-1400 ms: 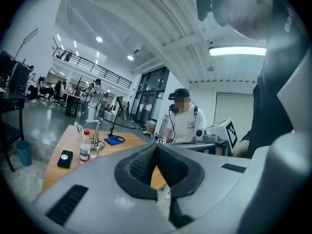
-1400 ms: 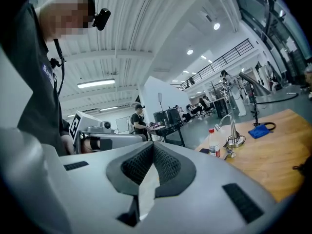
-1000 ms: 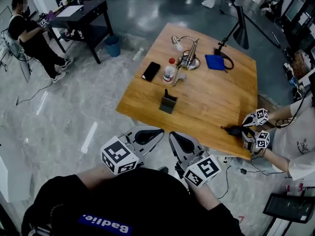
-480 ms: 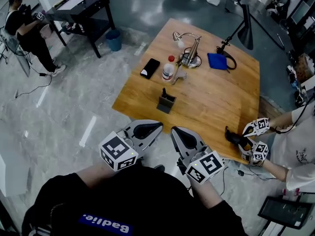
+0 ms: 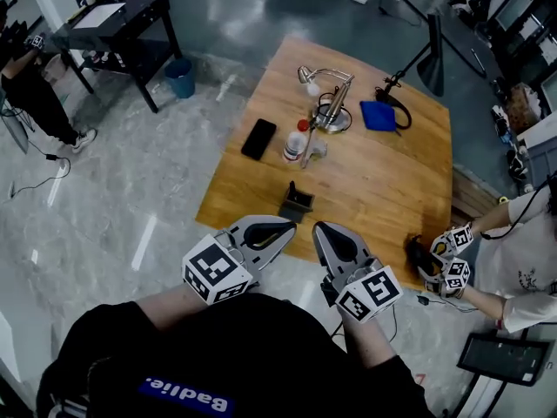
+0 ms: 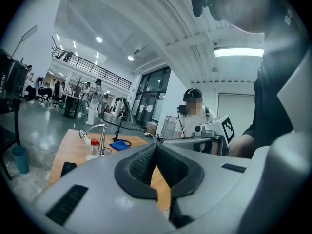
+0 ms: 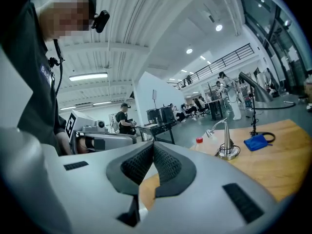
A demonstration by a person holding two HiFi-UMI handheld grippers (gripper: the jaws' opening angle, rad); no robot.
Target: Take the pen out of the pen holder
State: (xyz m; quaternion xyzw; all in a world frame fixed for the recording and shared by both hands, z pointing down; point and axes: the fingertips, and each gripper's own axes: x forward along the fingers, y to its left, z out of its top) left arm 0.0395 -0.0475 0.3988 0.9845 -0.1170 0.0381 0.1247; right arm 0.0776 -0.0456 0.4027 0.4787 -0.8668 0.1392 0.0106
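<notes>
Approach step; nothing grasped yet. I hold left gripper [image 5: 280,231] and right gripper [image 5: 324,233] at lower centre of frame, both with jaws together and empty. Pen holder [image 5: 297,204] stands just above them, near table [image 5: 383,181] edge. Pen [image 5: 294,193] inside, barely readable. Next, likely: spread one gripper's jaws, reach over holder, pinch pen top.

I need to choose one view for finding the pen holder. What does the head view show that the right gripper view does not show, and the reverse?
Only the head view: the pen holder, close to the near edge of the wooden table, and the black phone. Only the right gripper view: the ceiling lights, and the right gripper from behind, jaws together with nothing between them. Both: the table, the silver desk lamp, the red-capped bottle and the blue cloth.
</notes>
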